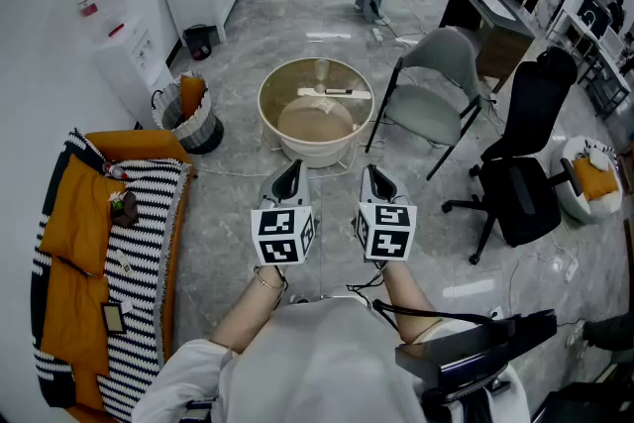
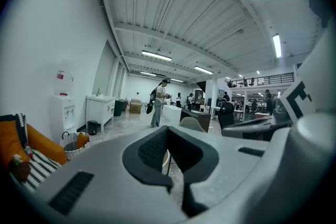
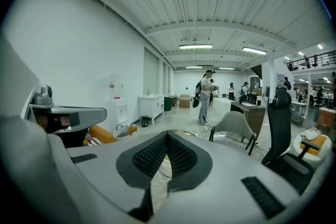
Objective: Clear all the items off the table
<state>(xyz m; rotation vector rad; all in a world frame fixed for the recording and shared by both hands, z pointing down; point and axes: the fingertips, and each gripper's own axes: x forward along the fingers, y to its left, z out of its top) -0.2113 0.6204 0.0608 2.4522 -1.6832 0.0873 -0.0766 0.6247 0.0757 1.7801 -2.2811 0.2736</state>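
Item: a slim dark thing lies on the round bench, toward its far edge, at 12 o'clock from both grippers
Items counted: one for certain; a pale strip beside it may be a second, too small to tell
Progress: judged barely begun; that item is still to be cleared
Left gripper: fingers pressed together, empty, short of the bench
Right gripper: fingers pressed together, empty, likewise short
Around: two chairs, a grey chair and a black chair, at 2 o'clock; one basket at 10 o'clock

A slim dark item lies flat on the round beige table, near its far rim.
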